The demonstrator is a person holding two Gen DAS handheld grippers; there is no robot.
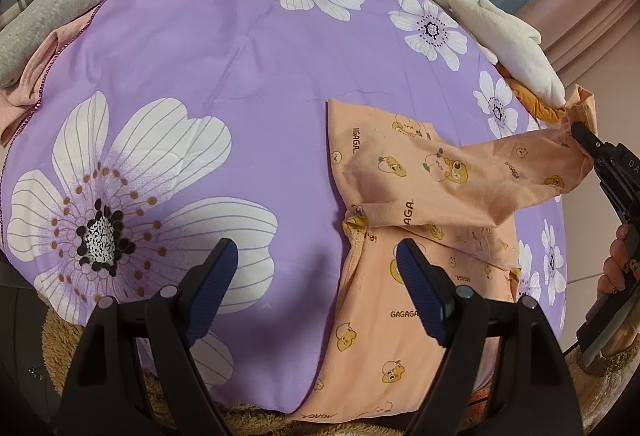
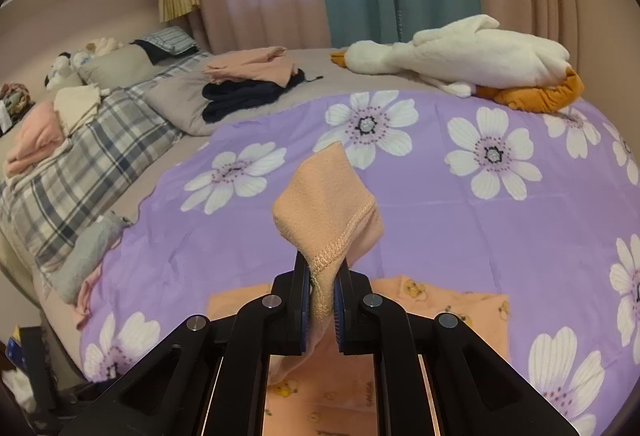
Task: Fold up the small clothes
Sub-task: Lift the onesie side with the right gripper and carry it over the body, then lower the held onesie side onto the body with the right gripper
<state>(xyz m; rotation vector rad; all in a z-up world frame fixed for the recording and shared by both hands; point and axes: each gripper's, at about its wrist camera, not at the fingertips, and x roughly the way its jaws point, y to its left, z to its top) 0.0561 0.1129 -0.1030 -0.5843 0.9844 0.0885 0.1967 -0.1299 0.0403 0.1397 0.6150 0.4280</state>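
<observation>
A small peach garment printed with cartoon ducks and "GAGAGA" lies on the purple flowered sheet, one part folded over. My right gripper is shut on the garment's hemmed end and holds it lifted above the sheet; it shows at the right edge of the left wrist view, stretching that end out to the right. My left gripper is open and empty, hovering low over the garment's left edge near the bed's front.
A white plush goose lies along the sheet's far edge. Folded pink and dark clothes sit at the back, a grey garment at the left, and plaid bedding and pillows beyond.
</observation>
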